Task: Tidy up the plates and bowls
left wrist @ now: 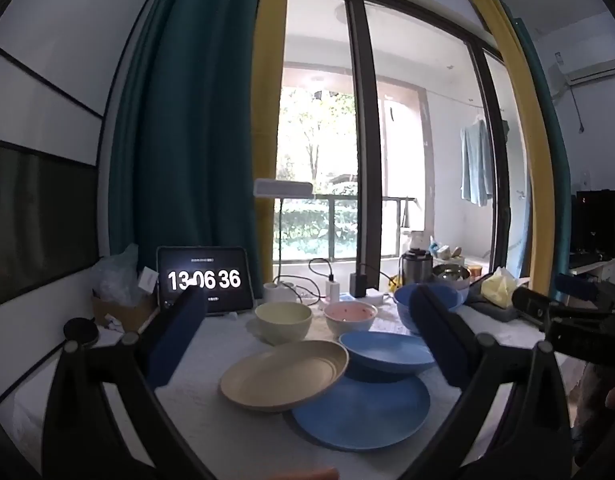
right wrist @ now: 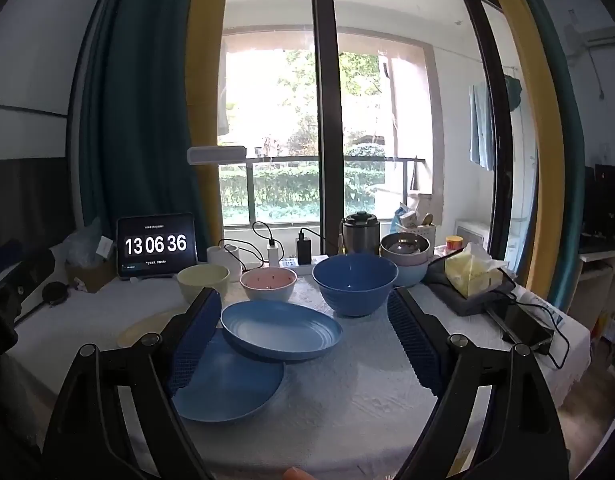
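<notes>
Both tools hang spread wide, gripping nothing: left tool point(left wrist: 307, 320), right tool point(right wrist: 303, 320). Three plates overlap mid-surface point(right wrist: 347, 400): beige plate point(left wrist: 283, 376) and ribbed blue plate point(right wrist: 281, 330) lean on a flat blue plate point(right wrist: 227, 388). Behind stand empty bowls: cream point(right wrist: 203, 280), pink point(right wrist: 268, 283), blue point(right wrist: 355, 286).

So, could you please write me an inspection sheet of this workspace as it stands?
Surface: table with white cloth.
Job's things: flat blue plate under the ribbed blue plate; cream plate overlapping the flat one; cream bowl, pink bowl, large blue bowl in a row behind.
Clutter: tablet clock, steel pot, stacked bowls, tissue pack.
Grippers: left tool and right tool open, holding nothing.
Cables: charger leads behind the bowls; black cable at right edge.
Surroundings: window, teal and yellow curtains.
</notes>
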Demonstrator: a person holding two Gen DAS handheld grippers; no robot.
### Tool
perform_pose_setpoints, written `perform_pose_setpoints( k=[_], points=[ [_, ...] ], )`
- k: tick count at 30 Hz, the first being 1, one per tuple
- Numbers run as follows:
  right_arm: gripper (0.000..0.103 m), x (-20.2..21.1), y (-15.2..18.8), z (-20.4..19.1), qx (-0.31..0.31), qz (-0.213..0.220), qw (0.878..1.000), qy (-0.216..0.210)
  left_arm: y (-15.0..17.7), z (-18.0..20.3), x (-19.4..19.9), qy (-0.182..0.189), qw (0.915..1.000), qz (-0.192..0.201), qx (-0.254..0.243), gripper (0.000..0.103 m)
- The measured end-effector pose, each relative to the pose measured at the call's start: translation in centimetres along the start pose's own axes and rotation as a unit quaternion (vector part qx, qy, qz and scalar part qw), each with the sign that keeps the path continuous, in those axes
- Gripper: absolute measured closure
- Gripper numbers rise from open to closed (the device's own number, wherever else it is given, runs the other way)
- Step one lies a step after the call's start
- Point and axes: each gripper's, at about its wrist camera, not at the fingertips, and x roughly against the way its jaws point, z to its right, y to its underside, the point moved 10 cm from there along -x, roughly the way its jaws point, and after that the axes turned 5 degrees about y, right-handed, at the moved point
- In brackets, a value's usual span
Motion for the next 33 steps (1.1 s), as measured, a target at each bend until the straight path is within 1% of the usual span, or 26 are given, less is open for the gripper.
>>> perform_pose_setpoints(
  k=[3, 15, 33],
  points=[
    [0.015, 0.3, 0.2, -0.7, 0.003, -0.005, 1.0, 0.0, 0.1, -0.1, -0.3, -0.001, 1.0, -0.003, 0.005, 0.001],
    [0.015, 0.0, 0.5, -0.6, 0.007, -0.006, 1.0, 0.0, 0.3, -0.5, -0.5, -0.007, 0.9999, -0.005, 0.014, 0.001],
    [0.015, -0.6, 0.8, -1.4, 0.013, -0.019, 1.0, -0.005, 0.9, -1.2, -0.4, -0.016, 0.9995, -0.008, 0.028, 0.001]
  ],
)
